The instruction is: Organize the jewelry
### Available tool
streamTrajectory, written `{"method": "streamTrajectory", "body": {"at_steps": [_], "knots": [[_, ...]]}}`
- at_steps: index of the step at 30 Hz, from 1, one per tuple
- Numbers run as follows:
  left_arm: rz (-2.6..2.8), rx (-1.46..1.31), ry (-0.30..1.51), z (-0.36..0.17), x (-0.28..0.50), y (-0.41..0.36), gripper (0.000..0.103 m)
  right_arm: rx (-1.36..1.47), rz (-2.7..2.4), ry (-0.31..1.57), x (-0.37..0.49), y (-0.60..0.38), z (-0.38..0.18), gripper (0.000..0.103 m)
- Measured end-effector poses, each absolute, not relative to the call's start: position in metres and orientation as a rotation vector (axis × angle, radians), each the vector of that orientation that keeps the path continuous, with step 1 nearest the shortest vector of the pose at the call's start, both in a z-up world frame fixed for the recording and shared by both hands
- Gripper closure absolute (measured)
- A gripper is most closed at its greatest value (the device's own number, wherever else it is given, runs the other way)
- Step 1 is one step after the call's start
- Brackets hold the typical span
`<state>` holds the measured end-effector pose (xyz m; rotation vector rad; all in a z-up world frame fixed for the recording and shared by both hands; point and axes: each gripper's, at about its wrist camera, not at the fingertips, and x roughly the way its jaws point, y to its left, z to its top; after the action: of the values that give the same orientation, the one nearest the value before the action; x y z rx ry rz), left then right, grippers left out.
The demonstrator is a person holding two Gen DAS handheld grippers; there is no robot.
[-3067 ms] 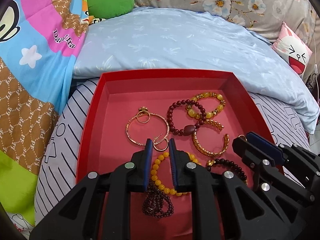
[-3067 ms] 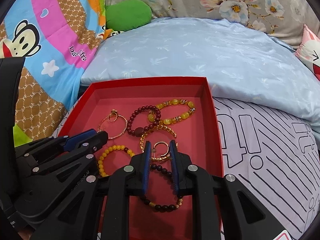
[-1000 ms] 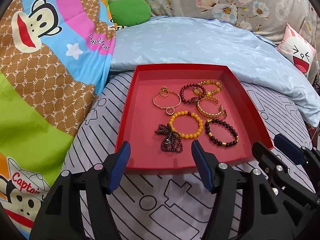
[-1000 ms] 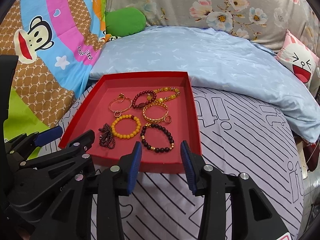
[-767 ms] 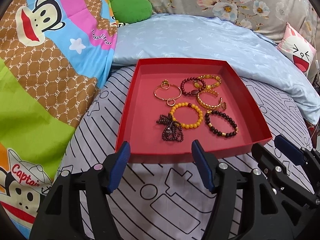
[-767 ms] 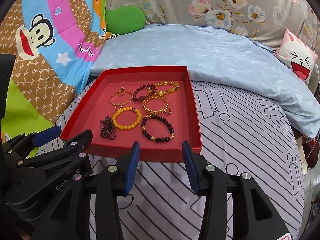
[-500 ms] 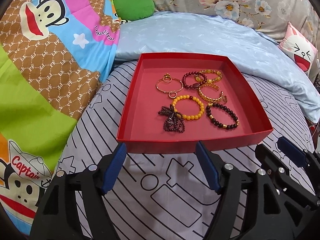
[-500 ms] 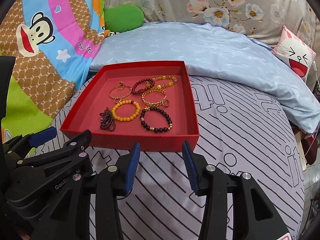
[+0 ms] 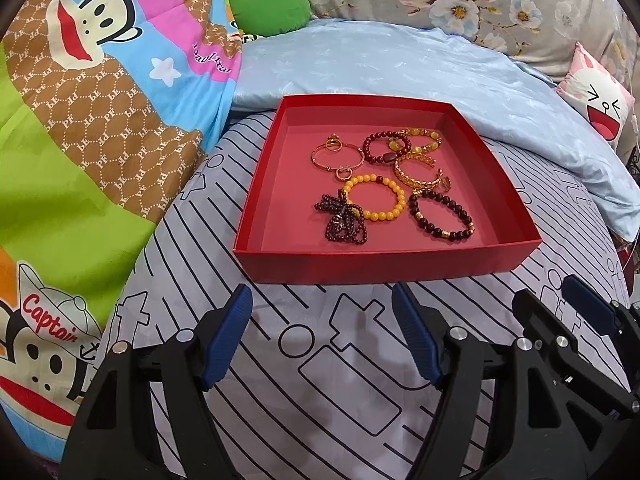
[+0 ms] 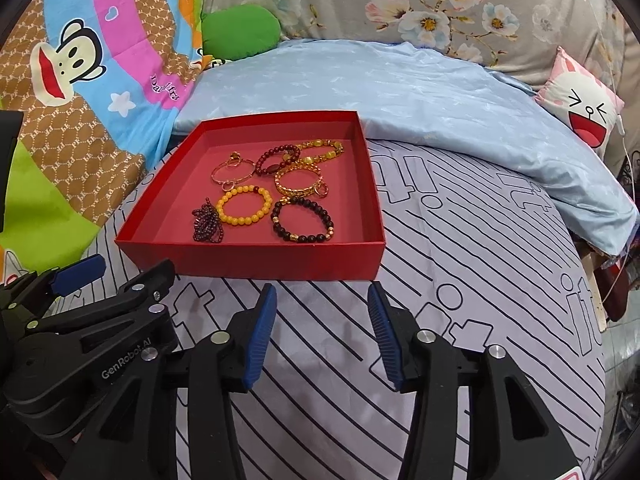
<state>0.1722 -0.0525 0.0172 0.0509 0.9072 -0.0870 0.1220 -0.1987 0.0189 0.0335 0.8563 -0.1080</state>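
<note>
A red tray (image 9: 380, 268) (image 10: 260, 266) sits on the striped bedsheet and holds several bracelets: a yellow bead bracelet (image 9: 374, 197) (image 10: 244, 207), a dark bead bracelet (image 9: 442, 216) (image 10: 303, 219), a bunched garnet strand (image 9: 344, 220) (image 10: 207, 222), a gold cuff (image 9: 418, 176) (image 10: 298, 180), a thin gold bangle (image 9: 338, 157) (image 10: 233, 172) and a dark red bracelet (image 9: 384, 148) (image 10: 276, 160). My left gripper (image 9: 322, 304) is open and empty, short of the tray's near wall. My right gripper (image 10: 322, 300) is open and empty, also short of the near wall.
A light blue quilt (image 9: 400, 64) lies behind the tray. A colourful monkey blanket (image 9: 80, 120) is on the left, a green cushion (image 9: 268, 8) at the back, a pink-and-white face pillow (image 9: 600, 96) at the right. The bed edge drops off at the right (image 10: 616, 300).
Both grippers have pulled back from the tray toward me and have opened wide. They left the jewelry in the tray, which now looks smaller and farther away.
</note>
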Motion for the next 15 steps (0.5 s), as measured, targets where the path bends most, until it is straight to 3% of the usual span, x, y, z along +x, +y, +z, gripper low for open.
{"method": "streamTrajectory", "body": {"at_steps": [5, 11, 15], "knots": [[-0.064, 0.044, 0.909, 0.016, 0.171, -0.048, 0.022, 0.038, -0.150, 0.841, 0.118, -0.206, 0.018, 0.033], [-0.046, 0.046, 0.911, 0.014, 0.171, -0.043, 0.010, 0.023, -0.176, 0.835, 0.116, -0.210, 0.018, 0.020], [-0.051, 0.040, 0.904, 0.014, 0.170, -0.041, 0.008, 0.035, -0.151, 0.856, 0.117, -0.211, 0.014, 0.019]]}}
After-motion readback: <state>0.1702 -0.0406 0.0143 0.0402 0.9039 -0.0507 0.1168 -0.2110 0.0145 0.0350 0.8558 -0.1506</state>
